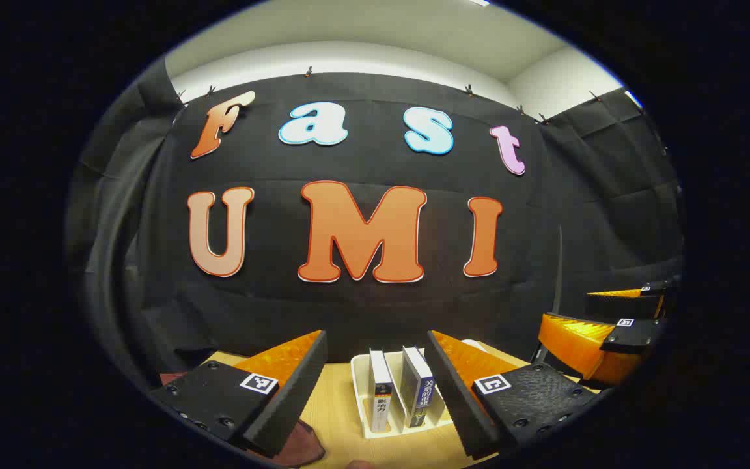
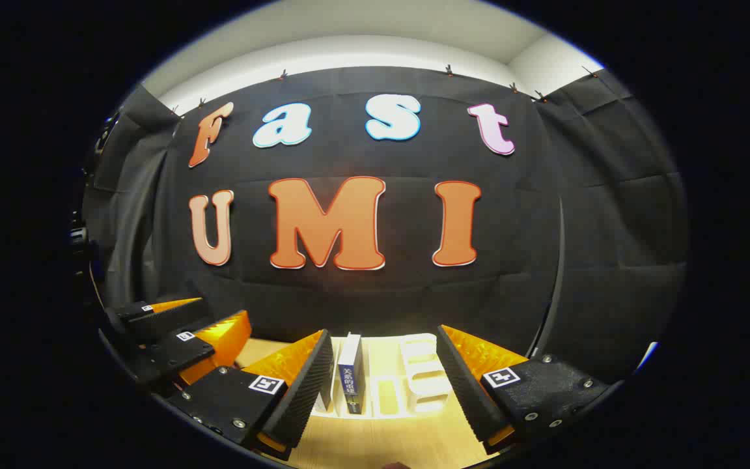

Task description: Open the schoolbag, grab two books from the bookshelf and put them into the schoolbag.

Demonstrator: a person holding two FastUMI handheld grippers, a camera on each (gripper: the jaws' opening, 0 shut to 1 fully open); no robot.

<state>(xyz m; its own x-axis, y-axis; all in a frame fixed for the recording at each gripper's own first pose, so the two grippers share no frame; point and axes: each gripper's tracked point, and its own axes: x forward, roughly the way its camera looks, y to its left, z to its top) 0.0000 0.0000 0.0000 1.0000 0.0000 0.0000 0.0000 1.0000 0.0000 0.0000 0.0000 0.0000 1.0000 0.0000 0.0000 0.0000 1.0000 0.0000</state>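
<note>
While level above table (image 1: 336, 417), both tongs (image 1: 375, 397) (image 2: 385, 391) gape wide toward bookshelf (image 2: 424, 381).

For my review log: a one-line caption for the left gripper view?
Open left gripper faces two upright books in a white bookshelf.

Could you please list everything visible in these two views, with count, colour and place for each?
Books: two, white and dark blue covers, standing upright in the rack's slots.
Book rack: one, white, on the table straight ahead of both tongs.
Table: one, light wood, under the rack.
Dark red object: one, partly visible on the table at the lower left of the left gripper view; too little shows to say what it is.
Left tongs: one pair, black and orange, open, pointing at the books.
Right tongs: one pair, black and orange, open, pointing at the rack.
</note>
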